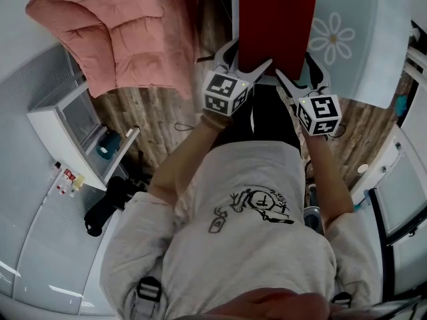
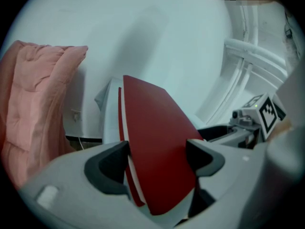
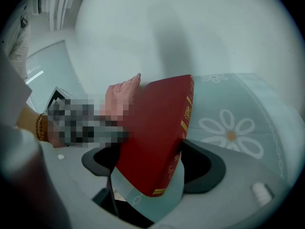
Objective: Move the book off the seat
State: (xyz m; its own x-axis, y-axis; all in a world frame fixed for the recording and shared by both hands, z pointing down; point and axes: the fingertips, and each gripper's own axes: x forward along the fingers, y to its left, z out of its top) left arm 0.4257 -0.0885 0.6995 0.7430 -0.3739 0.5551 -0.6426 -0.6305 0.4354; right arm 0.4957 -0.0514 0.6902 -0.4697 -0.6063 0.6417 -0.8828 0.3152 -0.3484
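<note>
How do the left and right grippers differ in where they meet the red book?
The left gripper grips the red book at its page edge; the right gripper at its gold-printed spine. The right gripper also encloses pale cloth; the left gripper only the book. Both straddle the book.

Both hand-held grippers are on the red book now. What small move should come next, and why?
Probably lift the near edge a little with both. The left hand-held gripper and right hand-held gripper each grip the red book between their jaws, but it is over the seat cover, whose fabric seems caught under the right corner.
</note>
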